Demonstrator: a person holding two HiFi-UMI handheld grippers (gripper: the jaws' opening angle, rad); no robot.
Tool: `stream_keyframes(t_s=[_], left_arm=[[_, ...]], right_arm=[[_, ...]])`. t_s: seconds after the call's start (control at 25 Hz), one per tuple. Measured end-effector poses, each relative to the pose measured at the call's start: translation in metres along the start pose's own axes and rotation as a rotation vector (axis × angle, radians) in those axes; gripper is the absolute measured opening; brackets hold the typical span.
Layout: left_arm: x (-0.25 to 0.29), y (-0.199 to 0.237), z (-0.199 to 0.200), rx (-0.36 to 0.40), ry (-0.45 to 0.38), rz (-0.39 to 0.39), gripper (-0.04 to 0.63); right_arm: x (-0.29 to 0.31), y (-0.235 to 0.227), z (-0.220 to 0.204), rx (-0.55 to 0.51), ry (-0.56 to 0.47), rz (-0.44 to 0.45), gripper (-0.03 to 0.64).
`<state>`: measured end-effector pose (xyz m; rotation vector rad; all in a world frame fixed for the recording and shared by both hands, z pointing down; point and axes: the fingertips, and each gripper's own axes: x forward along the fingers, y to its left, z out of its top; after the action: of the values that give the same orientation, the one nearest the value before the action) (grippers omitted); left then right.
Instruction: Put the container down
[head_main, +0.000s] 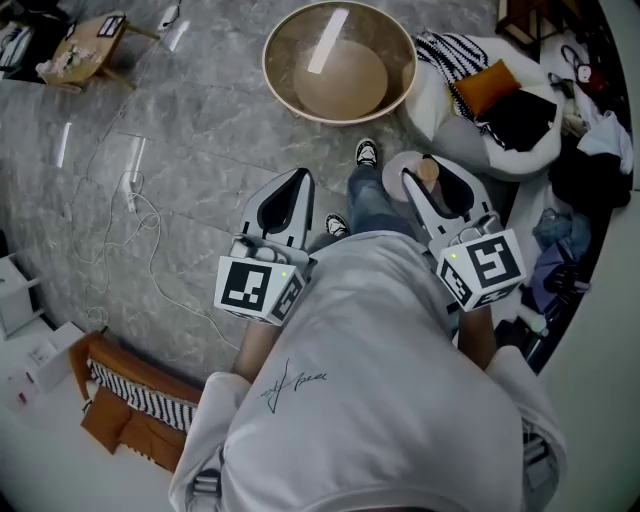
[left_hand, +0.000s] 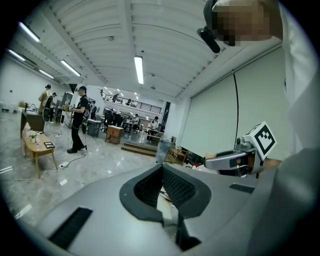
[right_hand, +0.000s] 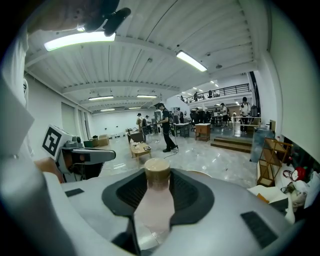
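A pale pink container with a tan cap is being held upright between the jaws of the right gripper; the left gripper is being held at the left.

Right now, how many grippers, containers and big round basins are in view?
Grippers: 2 (left gripper, right gripper)
Container: 1, between the right gripper's jaws
Basin: 1, on the floor
Total: 4
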<state>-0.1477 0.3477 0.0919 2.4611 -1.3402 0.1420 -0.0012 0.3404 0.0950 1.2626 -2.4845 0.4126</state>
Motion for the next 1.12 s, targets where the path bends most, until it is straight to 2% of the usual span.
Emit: stream_keyframes(t_s=[0.6,1.0,1.12], left_arm=[[0.091,0.028,0.032,0.015,0.014,-0.003,0.017],[0.165,0.056,0.058,0.027,0.014,0.032,0.017],[0.192,0.062,0.064,0.074,0.031,0.049,0.017]], right_arm=[[0.06,-0.083,0.025,0.018,-0.001,-0.008,0.147],[0.12,-0.141,0.049,0.009,0.009,0.037,0.147],[0.138,-0.155,0.059,-0.029,0.01,0.077,0.147]])
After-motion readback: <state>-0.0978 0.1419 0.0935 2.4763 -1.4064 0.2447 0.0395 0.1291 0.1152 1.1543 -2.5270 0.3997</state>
